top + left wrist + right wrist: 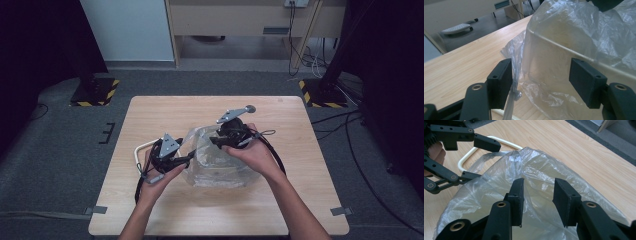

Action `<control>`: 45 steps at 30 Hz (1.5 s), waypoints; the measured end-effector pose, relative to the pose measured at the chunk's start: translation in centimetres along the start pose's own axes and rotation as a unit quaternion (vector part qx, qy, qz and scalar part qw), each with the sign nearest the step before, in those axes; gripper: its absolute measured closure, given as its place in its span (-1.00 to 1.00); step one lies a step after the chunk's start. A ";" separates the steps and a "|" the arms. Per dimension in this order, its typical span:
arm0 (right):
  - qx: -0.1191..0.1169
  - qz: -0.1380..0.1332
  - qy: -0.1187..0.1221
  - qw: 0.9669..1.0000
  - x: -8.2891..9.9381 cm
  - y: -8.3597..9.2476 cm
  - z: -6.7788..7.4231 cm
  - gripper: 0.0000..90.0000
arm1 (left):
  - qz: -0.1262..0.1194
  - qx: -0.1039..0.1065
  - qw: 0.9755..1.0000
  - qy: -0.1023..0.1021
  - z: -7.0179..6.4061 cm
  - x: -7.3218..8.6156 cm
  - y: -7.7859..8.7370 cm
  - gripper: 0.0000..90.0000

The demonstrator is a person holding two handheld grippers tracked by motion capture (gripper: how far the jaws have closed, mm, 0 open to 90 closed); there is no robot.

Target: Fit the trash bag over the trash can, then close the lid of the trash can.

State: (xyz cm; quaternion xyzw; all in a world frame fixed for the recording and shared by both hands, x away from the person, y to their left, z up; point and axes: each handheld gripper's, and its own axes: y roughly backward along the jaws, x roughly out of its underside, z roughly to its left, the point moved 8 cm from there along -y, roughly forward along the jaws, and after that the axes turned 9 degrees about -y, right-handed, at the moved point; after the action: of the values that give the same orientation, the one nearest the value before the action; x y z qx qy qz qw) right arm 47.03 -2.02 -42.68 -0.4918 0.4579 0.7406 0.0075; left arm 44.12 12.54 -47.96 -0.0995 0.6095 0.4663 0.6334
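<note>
A crumpled clear plastic bag (212,160) sits mid-table, draped over what looks like a translucent tub with a pale rim (564,47). My left gripper (187,159) is at the bag's left side. Its jaws stand open around a bag-covered corner (541,82), and a loose fold of plastic lies against one pad (500,82). My right gripper (214,141) hovers over the bag's far side, open, with the bag's film (537,195) just beyond its tips. The left gripper also appears in the right gripper view (477,160), its jaws spread above and below the bag's edge.
A white looped handle (140,150) lies on the wooden table (280,200) behind my left gripper, also in the right gripper view (474,152). Bare tabletop surrounds the bag. Cables trail on the grey floor to the right (350,135).
</note>
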 end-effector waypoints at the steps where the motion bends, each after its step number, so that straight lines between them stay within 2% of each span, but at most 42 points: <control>1: 0.000 0.001 0.001 1.000 0.1 -0.1 0.0 0.35 | 0.001 0.001 1.000 0.000 0.0 0.1 0.0 -0.22; 11: -0.001 0.018 0.002 1.000 0.5 -1.8 0.2 0.35 | 0.003 0.003 1.000 0.006 -0.2 0.6 -0.4 -0.23; 22: 0.004 0.076 0.001 0.997 1.6 -5.4 0.1 0.24 | 0.001 0.006 1.000 0.012 -0.2 1.0 -0.4 -0.23; 26: 0.002 0.103 -0.002 0.995 2.2 -6.6 0.4 0.15 | 0.001 0.007 1.000 0.011 -0.3 0.9 -0.5 -0.24; 33: 0.008 0.130 -0.005 0.992 2.7 -8.2 0.5 0.03 | -0.003 0.005 1.000 0.018 0.1 1.1 -0.1 -0.26; 45: 0.026 0.154 -0.010 0.988 3.3 -9.0 0.0 -0.32 | -0.007 0.006 1.000 0.023 0.2 1.0 0.1 -0.27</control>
State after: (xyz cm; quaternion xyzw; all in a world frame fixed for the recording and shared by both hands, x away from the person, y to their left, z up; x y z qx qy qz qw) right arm 49.41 1.75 -51.16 -0.4079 0.5472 0.7254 -0.0892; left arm 44.02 13.24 -48.73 -0.1106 0.6257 0.4563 0.6229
